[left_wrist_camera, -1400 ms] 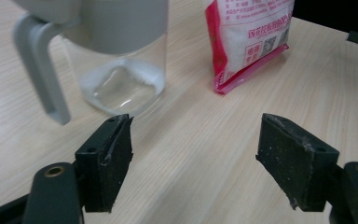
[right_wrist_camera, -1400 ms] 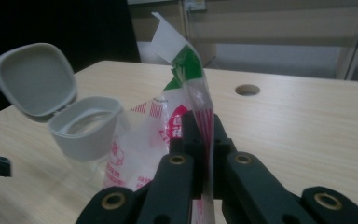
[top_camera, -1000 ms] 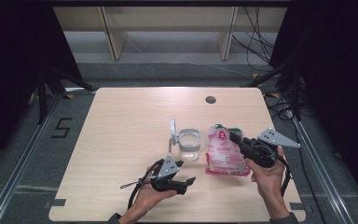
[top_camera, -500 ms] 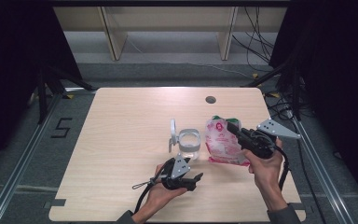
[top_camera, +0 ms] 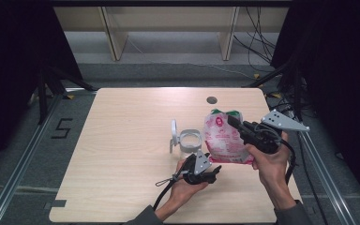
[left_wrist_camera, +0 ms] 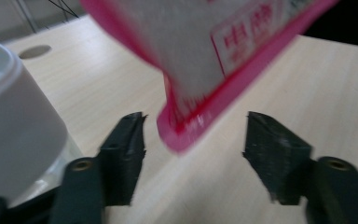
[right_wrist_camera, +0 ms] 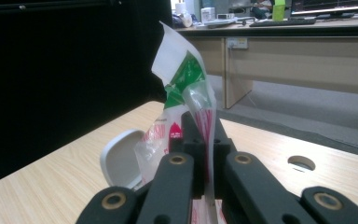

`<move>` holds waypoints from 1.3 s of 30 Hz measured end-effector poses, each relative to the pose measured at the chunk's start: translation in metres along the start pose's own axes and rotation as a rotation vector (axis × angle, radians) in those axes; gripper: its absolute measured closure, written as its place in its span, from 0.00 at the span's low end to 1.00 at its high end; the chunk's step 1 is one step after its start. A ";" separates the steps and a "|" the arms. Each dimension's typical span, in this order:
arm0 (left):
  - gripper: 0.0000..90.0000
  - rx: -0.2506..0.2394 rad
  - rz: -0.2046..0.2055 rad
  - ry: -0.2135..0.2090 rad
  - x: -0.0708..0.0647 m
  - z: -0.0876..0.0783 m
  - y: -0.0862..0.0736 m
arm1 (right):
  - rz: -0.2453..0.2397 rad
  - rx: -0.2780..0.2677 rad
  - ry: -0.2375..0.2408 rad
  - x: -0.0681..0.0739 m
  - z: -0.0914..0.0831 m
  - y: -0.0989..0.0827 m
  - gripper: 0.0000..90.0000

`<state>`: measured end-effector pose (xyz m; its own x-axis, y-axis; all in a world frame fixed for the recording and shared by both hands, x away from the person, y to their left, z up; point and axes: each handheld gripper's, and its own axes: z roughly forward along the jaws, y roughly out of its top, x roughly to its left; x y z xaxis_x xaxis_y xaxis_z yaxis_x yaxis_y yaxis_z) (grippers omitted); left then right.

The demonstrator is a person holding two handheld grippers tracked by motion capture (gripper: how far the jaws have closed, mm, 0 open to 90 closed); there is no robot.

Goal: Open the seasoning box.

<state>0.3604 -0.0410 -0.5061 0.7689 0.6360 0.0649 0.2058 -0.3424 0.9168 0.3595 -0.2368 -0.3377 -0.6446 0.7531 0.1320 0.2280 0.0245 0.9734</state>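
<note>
A pink and white plastic bag with a green top hangs tilted above the table. My right gripper is shut on its upper edge; in the right gripper view the bag's top rises out of the closed jaws of that gripper. My left gripper lies low at the bag's bottom. Its jaws have just been closing, and the bag's pink bottom corner hangs between them without touching either pad of the left gripper. A small clear container with its white lid flipped up stands left of the bag.
The container's white wall is close to my left jaw. The wooden table has a round hole near its far edge. Shelving stands beyond the table and cables lie on the floor at the right.
The right gripper has lifted the bag off the table. The left gripper has slid right, to under the bag's bottom edge, and its jaws have narrowed.
</note>
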 end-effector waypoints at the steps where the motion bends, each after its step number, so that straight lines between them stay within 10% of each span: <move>1: 0.50 -0.022 0.004 -0.003 -0.001 0.001 0.000 | 0.011 0.002 0.008 0.002 0.000 0.000 1.00; 9: 0.78 -0.080 0.013 0.034 -0.006 0.001 0.001 | -0.001 0.011 0.022 0.006 0.008 0.003 1.00; 39: 0.82 -0.163 -0.192 -0.044 -0.014 0.024 0.006 | -0.076 0.112 -0.036 0.012 0.062 0.018 1.00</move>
<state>0.3651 -0.0682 -0.5112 0.7516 0.6467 -0.1302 0.2530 -0.1002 0.9623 0.4008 -0.1863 -0.3303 -0.6372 0.7691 0.0501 0.2605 0.1537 0.9532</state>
